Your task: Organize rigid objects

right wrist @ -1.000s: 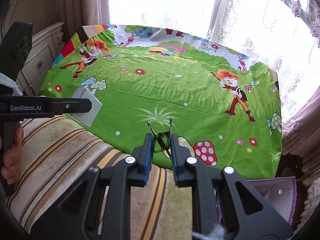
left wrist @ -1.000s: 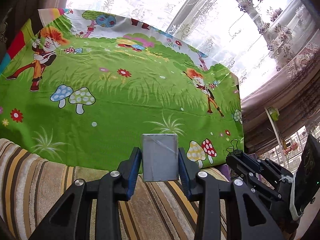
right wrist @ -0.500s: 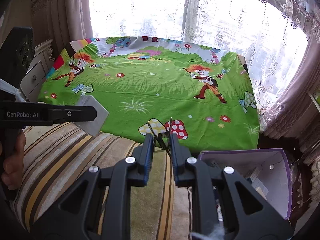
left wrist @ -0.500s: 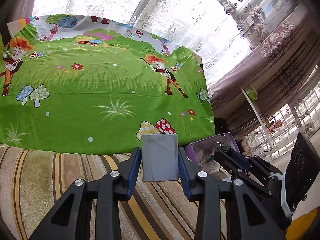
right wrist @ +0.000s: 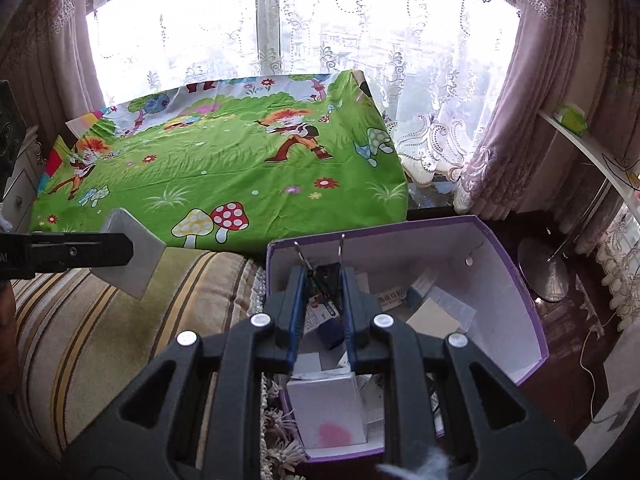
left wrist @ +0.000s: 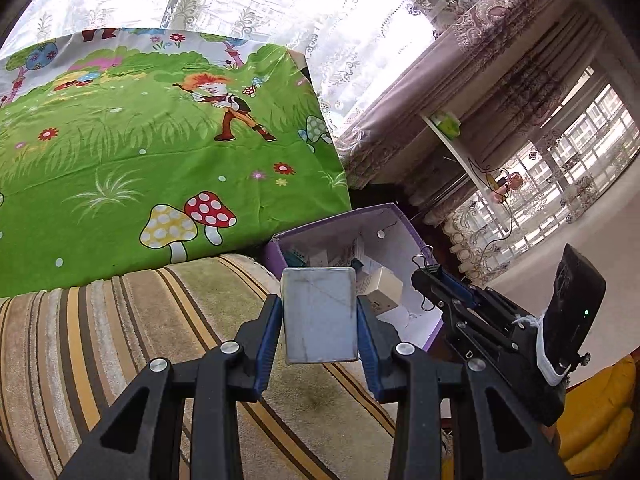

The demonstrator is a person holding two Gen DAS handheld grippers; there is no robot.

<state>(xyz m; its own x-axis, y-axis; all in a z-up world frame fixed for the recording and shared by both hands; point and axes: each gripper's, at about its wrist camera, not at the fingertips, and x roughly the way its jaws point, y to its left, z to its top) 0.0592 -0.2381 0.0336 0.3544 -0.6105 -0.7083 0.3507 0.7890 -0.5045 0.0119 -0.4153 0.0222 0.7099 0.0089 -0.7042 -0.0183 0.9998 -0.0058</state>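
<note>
My left gripper is shut on a flat grey rectangular box, held above the striped blanket just left of a purple storage box. The grey box also shows in the right wrist view. My right gripper is shut on a black binder clip with wire handles, held over the open purple box, which holds several small cartons and papers. The right gripper with the clip shows at the box's right side in the left wrist view.
A green cartoon-print sheet covers the bed behind. A striped brown-and-yellow blanket lies in front. Curtains and a window stand behind; a white shelf and a lamp base are at the right. A yellow object sits at the lower right.
Both grippers have swung to the right, away from the green sheet toward the purple box. The right gripper with the clip is now over the box. Both grips are unchanged.
</note>
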